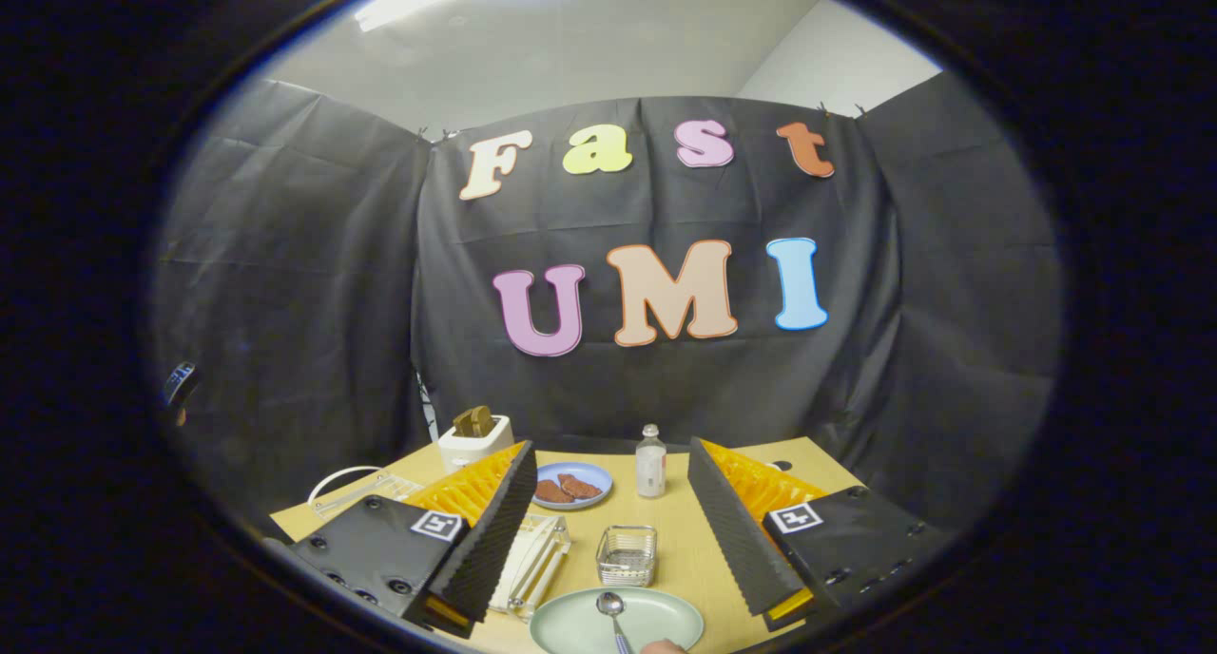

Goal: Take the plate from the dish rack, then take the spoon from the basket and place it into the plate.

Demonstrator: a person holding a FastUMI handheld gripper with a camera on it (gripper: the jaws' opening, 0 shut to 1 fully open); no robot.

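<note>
The gripper (608, 530) is hovering above the wooden table (685, 540) with its two fingers (494, 530) spread wide apart and gripping nothing. Near and between the fingers, the pale green plate (656, 611) is lying flat on the table, and the spoon (610, 608) is resting in it, bowl pointing away. What may be a fingertip (663, 646) is showing at the plate's near rim, though it is too cut off to be sure. Just beyond the plate, the wire basket (627, 554) is standing between the fingers. The dish rack (537, 559) is sitting to the left, beside the left finger. Farther off, a blue plate (594, 476) holding brown food, a small bottle (650, 462) and a white toaster (473, 440) are standing near the back.
</note>
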